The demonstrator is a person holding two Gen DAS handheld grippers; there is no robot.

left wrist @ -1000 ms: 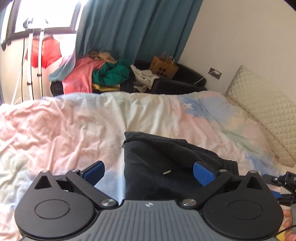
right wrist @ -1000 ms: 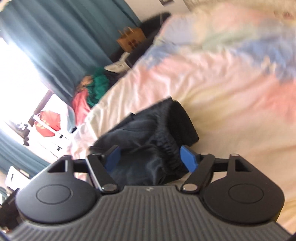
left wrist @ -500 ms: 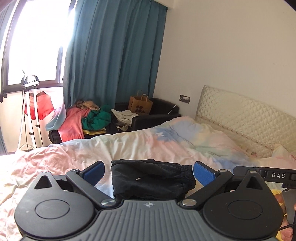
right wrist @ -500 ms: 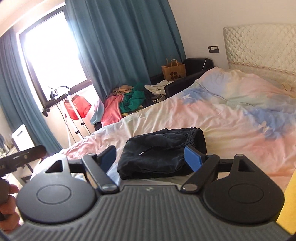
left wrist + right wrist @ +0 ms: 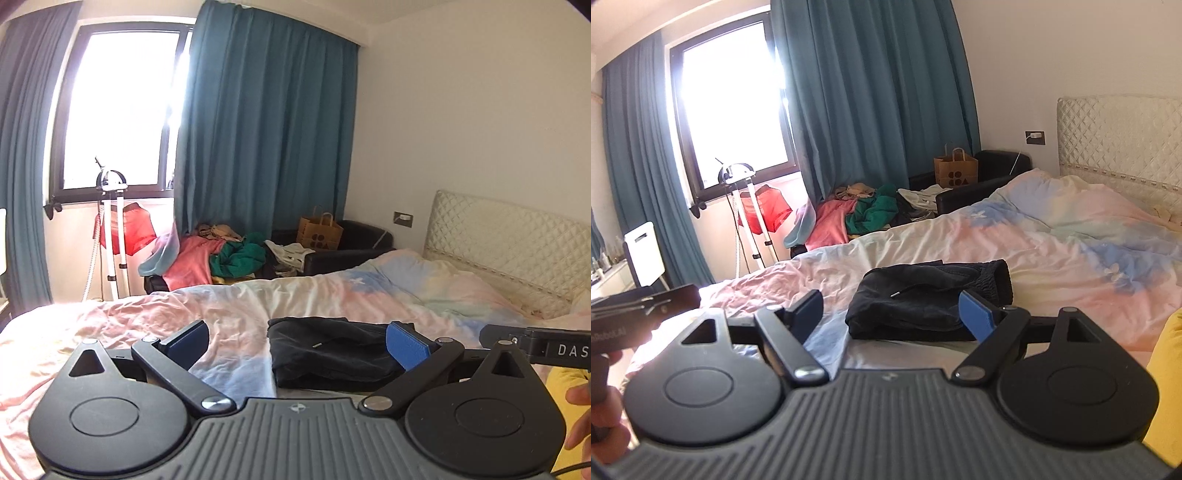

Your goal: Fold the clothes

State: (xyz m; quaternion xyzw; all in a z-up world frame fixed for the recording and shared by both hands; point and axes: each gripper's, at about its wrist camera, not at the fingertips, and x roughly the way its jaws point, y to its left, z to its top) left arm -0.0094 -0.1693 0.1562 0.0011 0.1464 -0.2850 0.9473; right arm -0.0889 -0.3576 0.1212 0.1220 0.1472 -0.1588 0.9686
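Black shorts [image 5: 923, 306] lay in compact folded bundle on bed [image 5: 1052, 240]; left gripper [image 5: 295, 341], right gripper [image 5: 890, 310] both wide apart, empty; heap [image 5: 864, 214] beyond unfolded

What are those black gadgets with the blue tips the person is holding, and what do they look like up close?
Each is a hand-held gripper. The left gripper and the right gripper look alike: a ribbed dark grey body, two round black discs, black linkage bars with silver pivots, and two fingers with flat blue pads. Seen side-on, the right one carries white lettering "DAS". The person wears something yellow.
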